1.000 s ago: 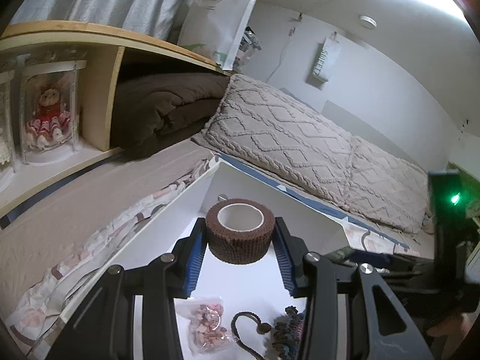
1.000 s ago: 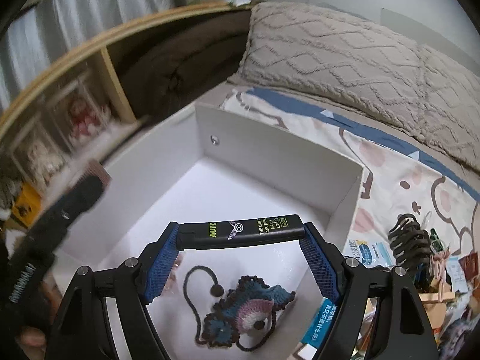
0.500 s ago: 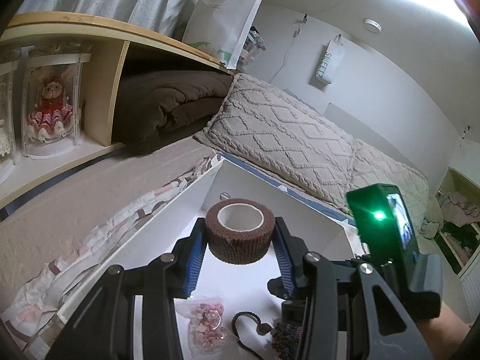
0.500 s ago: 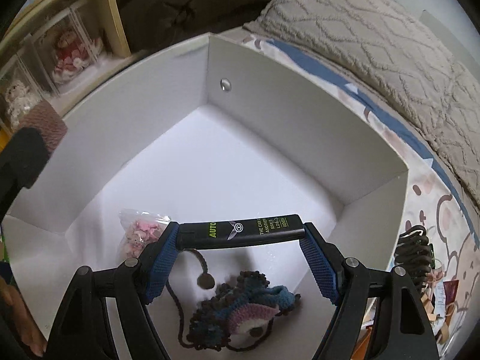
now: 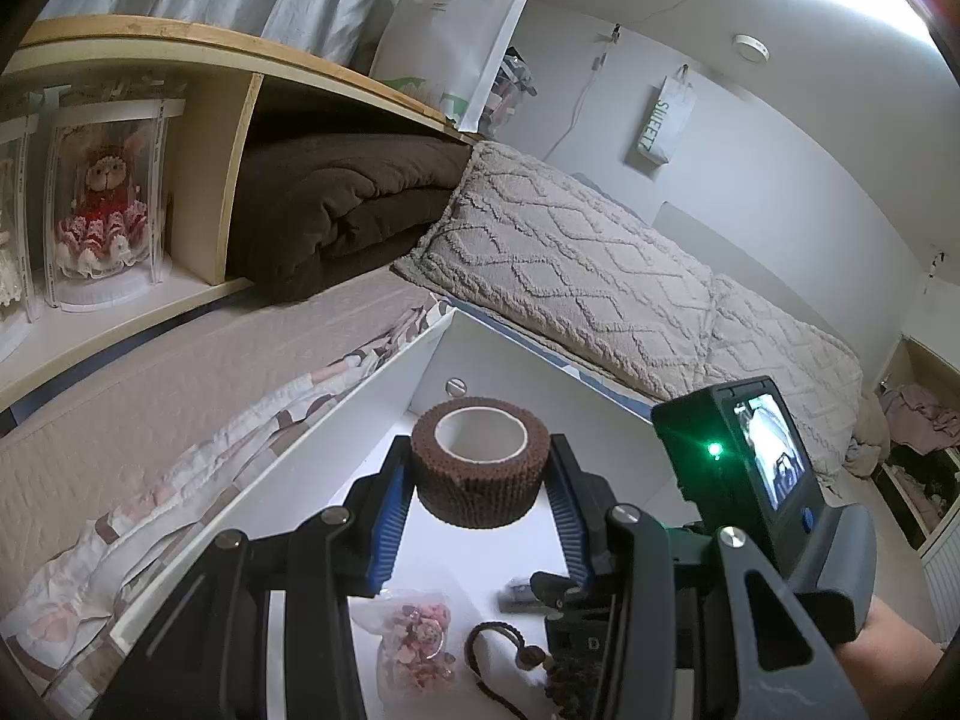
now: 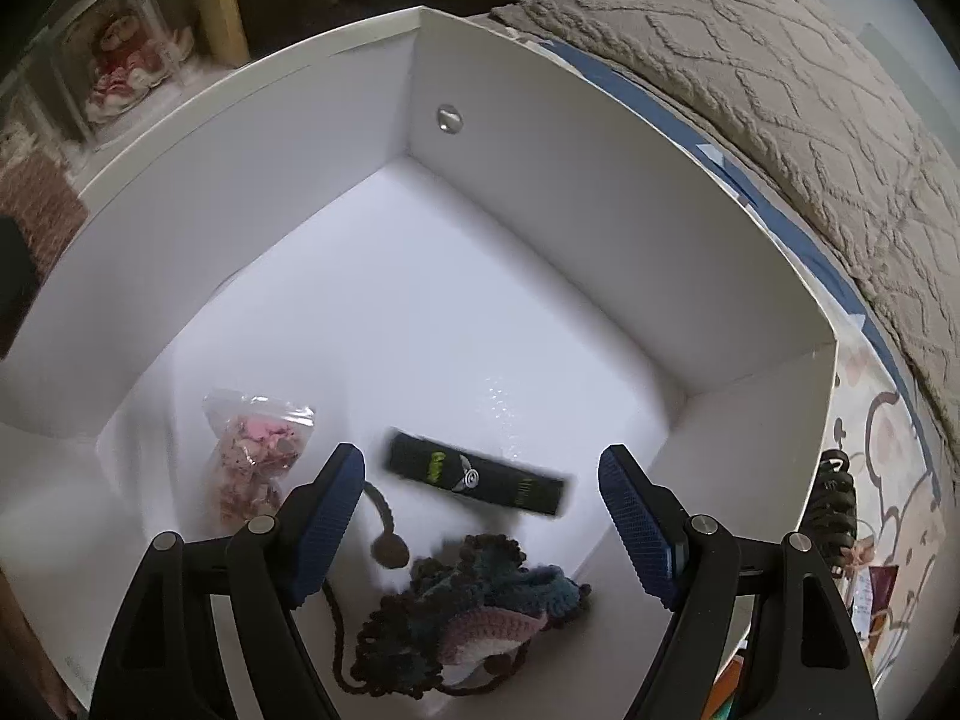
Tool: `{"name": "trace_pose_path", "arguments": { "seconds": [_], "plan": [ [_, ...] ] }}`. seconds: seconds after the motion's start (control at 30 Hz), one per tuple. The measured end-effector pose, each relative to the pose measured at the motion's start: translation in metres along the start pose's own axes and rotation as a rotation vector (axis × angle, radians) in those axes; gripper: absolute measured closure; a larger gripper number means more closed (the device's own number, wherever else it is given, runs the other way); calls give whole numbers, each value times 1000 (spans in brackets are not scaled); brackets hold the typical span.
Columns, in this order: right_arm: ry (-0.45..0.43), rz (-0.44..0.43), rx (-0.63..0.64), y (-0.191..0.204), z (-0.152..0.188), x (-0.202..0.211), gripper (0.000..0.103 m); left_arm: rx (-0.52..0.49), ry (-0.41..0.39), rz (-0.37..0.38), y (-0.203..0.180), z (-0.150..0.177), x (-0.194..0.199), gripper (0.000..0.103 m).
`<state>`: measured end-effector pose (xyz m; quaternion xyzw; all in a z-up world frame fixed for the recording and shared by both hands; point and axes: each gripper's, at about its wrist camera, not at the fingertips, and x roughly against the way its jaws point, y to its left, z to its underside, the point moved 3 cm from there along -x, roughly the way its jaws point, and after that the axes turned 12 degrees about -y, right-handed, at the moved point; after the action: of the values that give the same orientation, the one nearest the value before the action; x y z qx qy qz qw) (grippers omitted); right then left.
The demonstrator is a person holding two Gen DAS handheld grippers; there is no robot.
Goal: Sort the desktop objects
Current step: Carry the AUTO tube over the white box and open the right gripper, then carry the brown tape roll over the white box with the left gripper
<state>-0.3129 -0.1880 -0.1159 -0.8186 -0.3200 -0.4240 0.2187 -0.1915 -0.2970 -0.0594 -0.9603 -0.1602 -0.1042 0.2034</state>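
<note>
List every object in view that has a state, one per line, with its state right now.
left gripper: shut on the brown tape roll.
brown tape roll: clamped, upright, above the box.
right gripper: open, empty.
black stick: released, motion-blurred, in the box.
white box: open-topped.
bead bag: lying on the box floor.
crochet pouch: lying on the box floor.

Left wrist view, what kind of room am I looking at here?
Most likely a bedroom. A knitted beige pillow lies along a quilted mattress, a folded brown blanket fills a wooden shelf, and a boxed doll sits beside it.
</note>
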Motion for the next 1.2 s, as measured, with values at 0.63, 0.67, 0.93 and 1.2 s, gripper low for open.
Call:
{"name": "trace_pose_path", "arguments": {
  "seconds": [0.63, 0.67, 0.93, 1.2],
  "plan": [
    [-100, -72, 4, 6, 14, 35, 22, -108, 16, -24, -12, 3, -4, 60],
    [-108, -88, 6, 8, 19, 40, 22, -117, 21, -22, -13, 4, -5, 60],
    [-181, -134, 3, 16, 43, 70, 22, -255, 84, -49, -30, 13, -12, 60],
    [-194, -123, 4, 13, 61, 80, 22, -375, 142, -32, -45, 24, -18, 60]
  ]
}}
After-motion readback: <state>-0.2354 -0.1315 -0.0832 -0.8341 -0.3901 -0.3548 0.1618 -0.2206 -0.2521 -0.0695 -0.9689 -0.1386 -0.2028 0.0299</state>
